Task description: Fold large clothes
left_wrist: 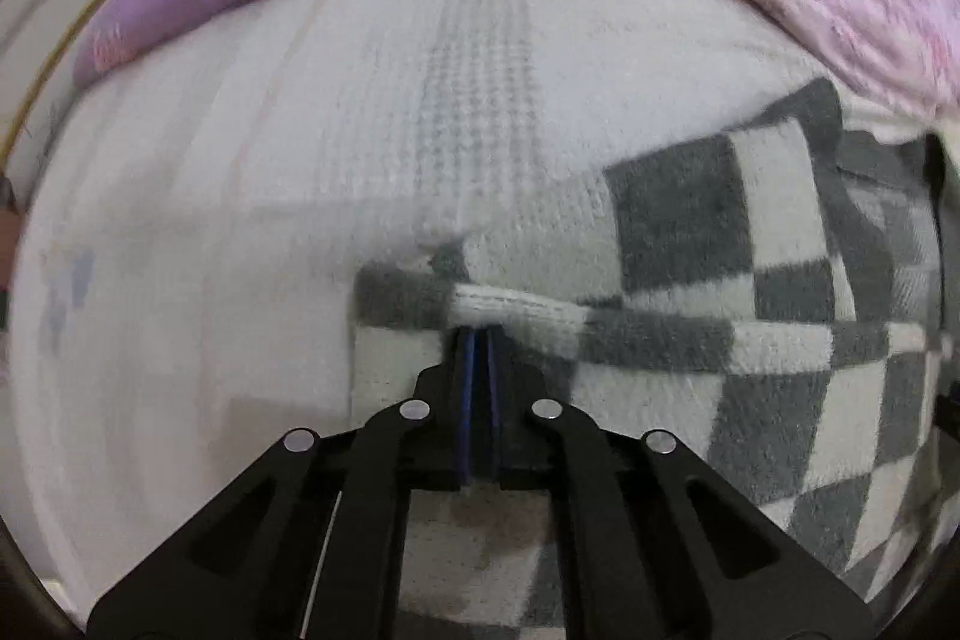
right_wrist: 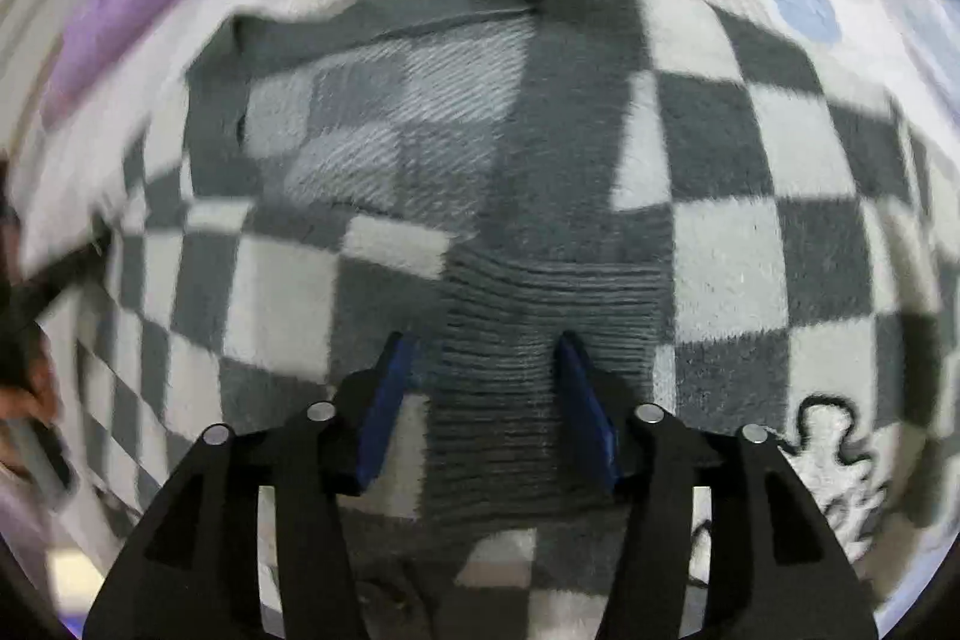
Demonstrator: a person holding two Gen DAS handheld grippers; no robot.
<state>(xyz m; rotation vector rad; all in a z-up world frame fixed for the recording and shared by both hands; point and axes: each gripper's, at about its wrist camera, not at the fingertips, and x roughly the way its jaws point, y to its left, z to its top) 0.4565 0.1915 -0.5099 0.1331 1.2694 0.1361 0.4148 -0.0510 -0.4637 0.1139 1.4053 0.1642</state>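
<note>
Two grippers at checkered sweater point(right_wrist: 720, 220): left gripper point(left_wrist: 479, 340) clamped on its edge; right gripper point(right_wrist: 486, 358) half-open, straddling its ribbed band point(right_wrist: 540, 316), gripping nothing.

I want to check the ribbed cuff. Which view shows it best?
The right wrist view: the ribbed cuff of the checkered sweater lies between the open right gripper. The left wrist view shows only checkered fabric, no ribbing.

Black linkage arms w/ silver rivets, blue-padded fingers point(right_wrist: 384, 400), both grippers
</note>
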